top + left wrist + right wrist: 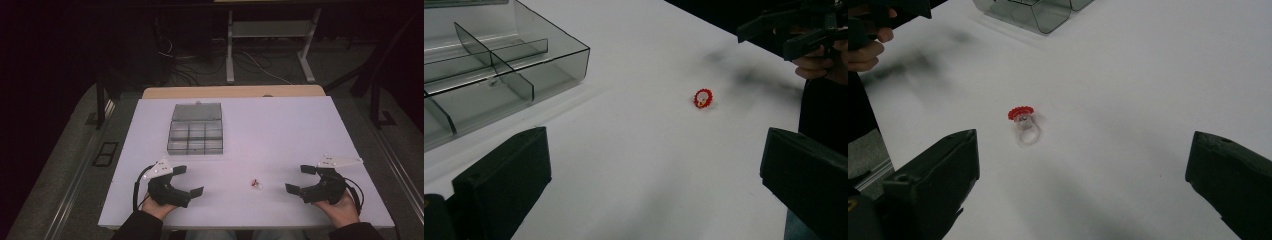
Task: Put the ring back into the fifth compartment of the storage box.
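Resting both hands near my edge of the white counter point(280, 125), I hold my left gripper point(192, 180) and my right gripper point(299, 179) with their fingers spread wide and nothing between them. In the left gripper view my 2 black fingers point(504, 175) frame bare counter, and in the right gripper view the other 2 fingers point(933, 175) do the same.

A small ring point(1024, 125) with a red toothed top and a clear band lies on the counter between my grippers, untouched, a little nearer the right one. From above it is only a tiny red speck point(256, 183), so its pose there is hard to read; from the right gripper it seems to lie on its side.

A smoky transparent organizer box point(195, 136) with its lid open sits farther back, toward my left, well apart from the ring; its dividers point(494, 65) form compartments.
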Tool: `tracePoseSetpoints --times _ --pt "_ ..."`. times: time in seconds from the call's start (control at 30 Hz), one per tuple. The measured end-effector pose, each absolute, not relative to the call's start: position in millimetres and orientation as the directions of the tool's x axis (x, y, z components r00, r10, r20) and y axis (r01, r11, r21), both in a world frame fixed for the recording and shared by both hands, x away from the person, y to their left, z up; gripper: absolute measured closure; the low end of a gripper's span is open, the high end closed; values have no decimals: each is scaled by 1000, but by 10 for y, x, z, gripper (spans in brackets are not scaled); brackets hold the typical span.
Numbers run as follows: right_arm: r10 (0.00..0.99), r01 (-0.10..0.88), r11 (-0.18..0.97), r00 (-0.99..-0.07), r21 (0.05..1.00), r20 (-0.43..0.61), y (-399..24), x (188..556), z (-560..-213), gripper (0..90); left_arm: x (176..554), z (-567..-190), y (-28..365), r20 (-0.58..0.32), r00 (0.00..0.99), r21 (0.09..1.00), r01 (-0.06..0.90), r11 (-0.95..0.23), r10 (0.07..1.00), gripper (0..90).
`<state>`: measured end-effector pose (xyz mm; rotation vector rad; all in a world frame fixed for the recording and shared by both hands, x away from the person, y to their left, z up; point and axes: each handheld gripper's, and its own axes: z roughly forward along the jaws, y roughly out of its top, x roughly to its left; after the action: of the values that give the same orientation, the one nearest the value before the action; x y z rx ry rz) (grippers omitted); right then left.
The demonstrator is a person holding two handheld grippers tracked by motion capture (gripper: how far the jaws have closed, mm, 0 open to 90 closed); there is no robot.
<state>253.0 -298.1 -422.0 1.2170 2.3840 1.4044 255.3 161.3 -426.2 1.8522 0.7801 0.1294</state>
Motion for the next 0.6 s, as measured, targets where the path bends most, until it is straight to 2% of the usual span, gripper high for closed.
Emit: tracePoseSetpoints --times 0.6 --pt "667 559 293 -701 776 253 -2936 2509 -4070 2 2540 -4263 1621 -265 776 866 453 -213 573 0"
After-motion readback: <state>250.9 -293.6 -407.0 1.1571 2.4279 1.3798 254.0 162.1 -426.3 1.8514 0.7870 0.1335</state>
